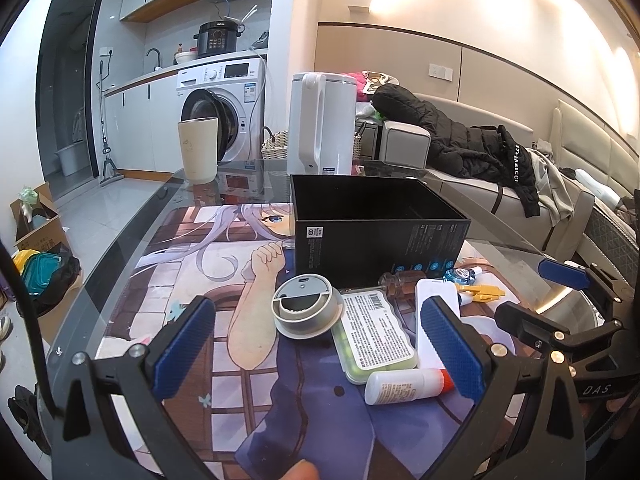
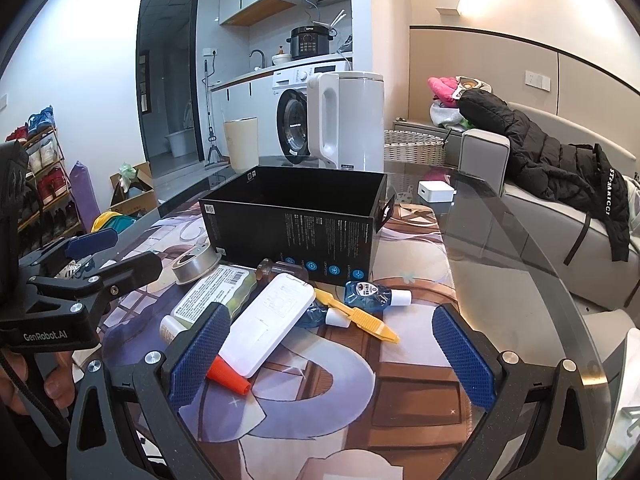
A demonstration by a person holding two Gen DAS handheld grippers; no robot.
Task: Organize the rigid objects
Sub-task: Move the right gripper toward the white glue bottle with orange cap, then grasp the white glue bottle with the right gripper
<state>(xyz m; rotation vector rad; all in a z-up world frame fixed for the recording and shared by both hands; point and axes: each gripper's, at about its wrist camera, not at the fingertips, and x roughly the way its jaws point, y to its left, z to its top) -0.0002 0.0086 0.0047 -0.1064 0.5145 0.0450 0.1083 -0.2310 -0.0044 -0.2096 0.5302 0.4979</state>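
Observation:
An open black box [image 1: 380, 224] [image 2: 296, 220] stands on the anime mat. In front of it lie a round grey tin [image 1: 306, 310] [image 2: 196, 264], a green labelled case [image 1: 374, 332] [image 2: 216, 292], a white flat case [image 1: 436, 312] [image 2: 272, 324], a white bottle with a red cap [image 1: 404, 386] [image 2: 228, 376], a yellow clip [image 1: 482, 291] [image 2: 356, 316], two blue packets [image 2: 370, 292] and a small glass bottle [image 1: 396, 282]. My left gripper [image 1: 318, 352] is open and empty, just short of the tin and green case. My right gripper [image 2: 330, 354] is open and empty above the mat, near the white case.
A white kettle [image 1: 324, 124] [image 2: 348, 120] and a beige cup [image 1: 199, 148] [image 2: 241, 142] stand behind the box on the glass table [image 2: 500, 280]. A white charger [image 2: 436, 191] lies at the far right. A sofa with a black jacket [image 1: 472, 140] is on the right.

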